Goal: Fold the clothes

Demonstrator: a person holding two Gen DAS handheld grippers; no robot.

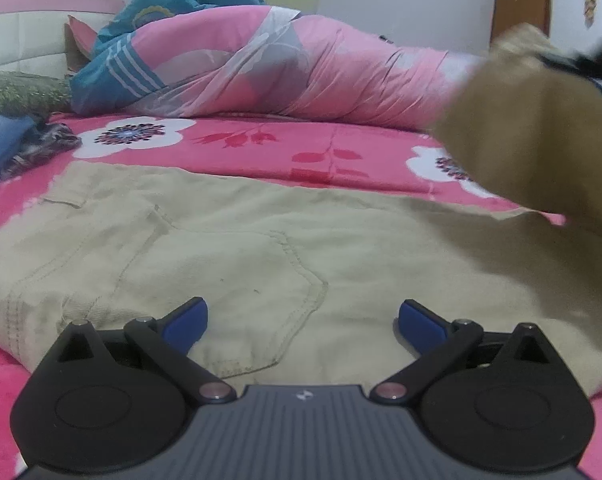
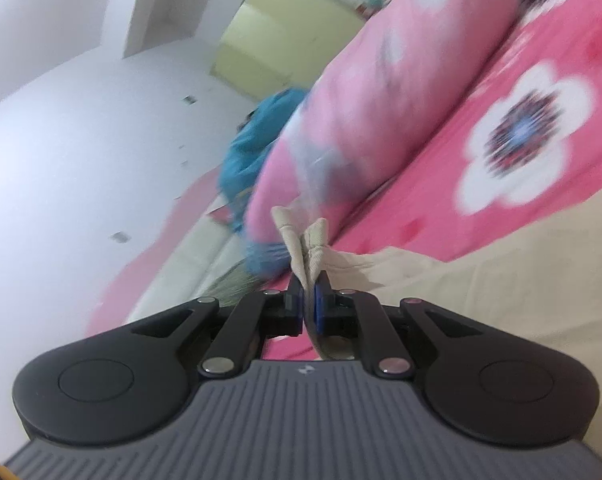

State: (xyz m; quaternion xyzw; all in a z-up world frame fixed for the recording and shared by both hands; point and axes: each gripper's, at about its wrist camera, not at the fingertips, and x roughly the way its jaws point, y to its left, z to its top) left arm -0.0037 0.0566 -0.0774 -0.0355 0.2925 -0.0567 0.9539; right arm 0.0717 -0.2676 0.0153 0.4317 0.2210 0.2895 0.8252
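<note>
A: The bed with its bright pink flowered sheet (image 1: 261, 140) is filling both views, and a long rolled pink quilt (image 1: 341, 76) is lying across the far side. On the near part of the bed, the beige cotton trousers with stitched back pockets (image 1: 221, 248) are spreading flat, seat side up.

B: And one end of them is going up in the air on the right, looking blurred in the left wrist view.

A: Yes, the right gripper (image 2: 308, 308) is pinching it, its fingers clamped tight on a bunched beige hem. The left gripper (image 1: 303, 320) is hovering low over the pocket area, blue-padded fingers spread wide, holding nothing.

B: So what could be going wrong here?

A: I'm judging a few risks. That pinch is sitting right at the edge of the cloth, so a quick swing could be pulling the hem out and dropping the leg in a heap.

B: And the flat part?

A: Nothing is pinning it. With the left fingers apart and off the fabric, a pull by the right gripper could be dragging the whole garment along the sheet and skewing the fold.

B: The quilt?

A: It's lying near; a wide arc could be snagging the lifted end on it.
</note>
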